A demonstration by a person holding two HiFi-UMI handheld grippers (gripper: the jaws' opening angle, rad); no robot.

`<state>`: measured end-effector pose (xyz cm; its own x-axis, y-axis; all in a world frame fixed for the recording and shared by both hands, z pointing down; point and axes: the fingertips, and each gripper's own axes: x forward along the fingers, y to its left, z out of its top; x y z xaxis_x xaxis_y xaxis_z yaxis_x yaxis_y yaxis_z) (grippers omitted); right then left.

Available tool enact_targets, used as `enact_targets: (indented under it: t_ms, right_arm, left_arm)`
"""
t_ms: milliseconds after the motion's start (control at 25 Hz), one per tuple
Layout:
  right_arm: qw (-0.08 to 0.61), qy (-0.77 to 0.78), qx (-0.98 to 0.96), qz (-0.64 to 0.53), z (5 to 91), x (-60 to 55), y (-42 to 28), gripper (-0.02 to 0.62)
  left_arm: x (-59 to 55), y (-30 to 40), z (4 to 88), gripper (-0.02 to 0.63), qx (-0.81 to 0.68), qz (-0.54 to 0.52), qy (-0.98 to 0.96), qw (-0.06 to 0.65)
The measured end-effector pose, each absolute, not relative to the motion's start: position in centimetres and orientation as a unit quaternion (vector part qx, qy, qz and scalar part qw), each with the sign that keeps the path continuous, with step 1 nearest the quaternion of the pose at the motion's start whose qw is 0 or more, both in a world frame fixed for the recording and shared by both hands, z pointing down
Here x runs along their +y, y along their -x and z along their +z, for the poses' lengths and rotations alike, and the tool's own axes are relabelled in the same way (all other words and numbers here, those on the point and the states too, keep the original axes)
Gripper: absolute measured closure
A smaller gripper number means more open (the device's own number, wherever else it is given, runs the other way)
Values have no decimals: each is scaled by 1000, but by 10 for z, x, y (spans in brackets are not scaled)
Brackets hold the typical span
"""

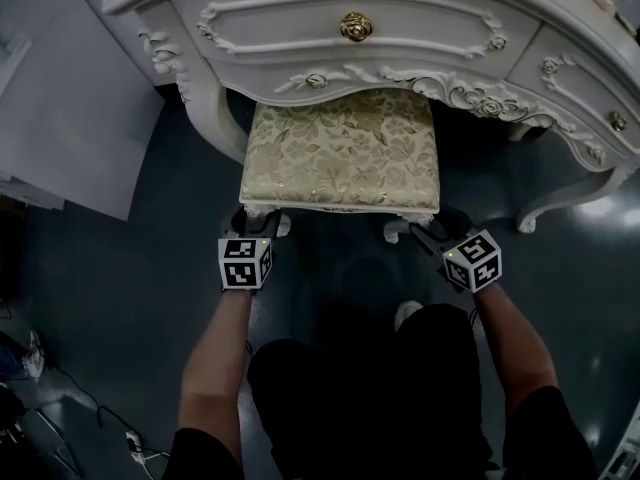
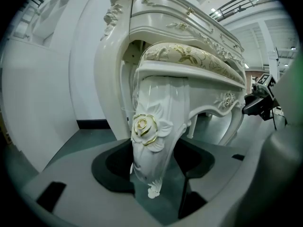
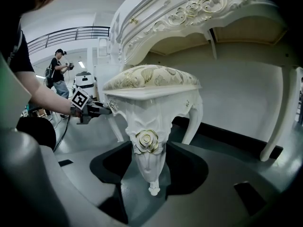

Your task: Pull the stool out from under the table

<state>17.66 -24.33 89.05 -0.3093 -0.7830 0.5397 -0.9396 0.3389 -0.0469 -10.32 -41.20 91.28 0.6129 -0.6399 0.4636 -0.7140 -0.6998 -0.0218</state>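
stool (image 1: 340,153): upright, rear half under table (image 1: 290,13), long axis side to side along table front, near long edge facing the grippers | left gripper (image 1: 255,226): jaws wide, clamped on front-left leg (image 2: 151,141) | right gripper (image 1: 432,233): jaws wide, clamped on front-right leg (image 3: 149,150)

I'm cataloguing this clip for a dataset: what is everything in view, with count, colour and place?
stool: one, cream with a gold-flowered cushion, half under the table
dressing table: one, white with gold knobs, over the stool's far end
wall panel: one, white, left of the table
floor: dark grey
cables: a few, on the floor at lower left
bystander: one, dark clothes, far behind
left gripper: grey, clamped on the stool's near left leg
right gripper: grey, clamped on its near right leg
forearms: two, bare
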Motion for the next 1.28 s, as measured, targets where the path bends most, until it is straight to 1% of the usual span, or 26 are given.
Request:
enact_targets:
  t_ms: [600,920,1280]
  right_arm:
    - [232,-508,-811,175,890,-184,-151,354]
    - [257,-485,-818,173,889,-157,-135,360]
    - [284,-443,-830,186,886,-115,-115,365]
  left_arm:
    - [-345,131,913,337,-338,233,-907,94]
    - [-323,145,912,337,-327,235,-911,92]
    - [-286,162,911,337,-300,259,-911,110]
